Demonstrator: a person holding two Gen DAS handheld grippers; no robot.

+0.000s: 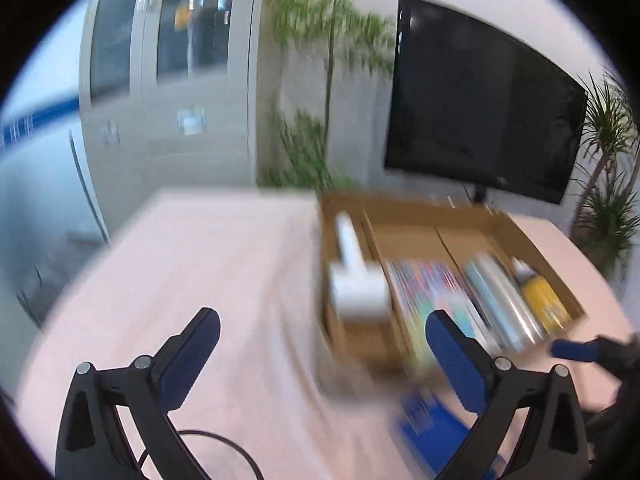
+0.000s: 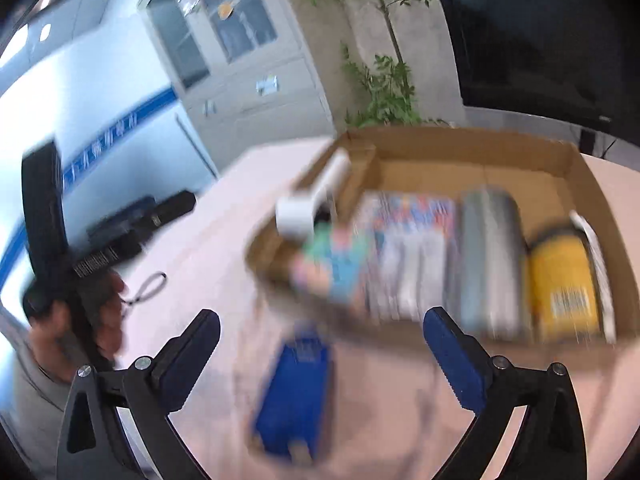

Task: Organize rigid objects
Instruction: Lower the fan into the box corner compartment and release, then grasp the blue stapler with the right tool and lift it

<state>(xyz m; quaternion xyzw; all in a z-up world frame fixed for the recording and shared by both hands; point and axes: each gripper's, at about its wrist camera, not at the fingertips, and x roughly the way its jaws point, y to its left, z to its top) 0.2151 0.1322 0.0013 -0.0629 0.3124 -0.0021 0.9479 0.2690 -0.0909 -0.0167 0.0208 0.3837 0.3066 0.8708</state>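
Observation:
Both views are motion-blurred. A cardboard box on the pink table holds a white lint roller, colourful books, a grey case and a yellow item. The box and roller also show in the left wrist view. A blue flat box lies on the table before the cardboard box, between my right gripper's fingers; it also shows in the left wrist view. My right gripper is open and empty above it. My left gripper is open and empty, left of the cardboard box.
A black monitor stands behind the box. Plants and a grey cabinet are beyond the table. In the right wrist view the left gripper and the hand holding it are at the left, with a cable loop on the table.

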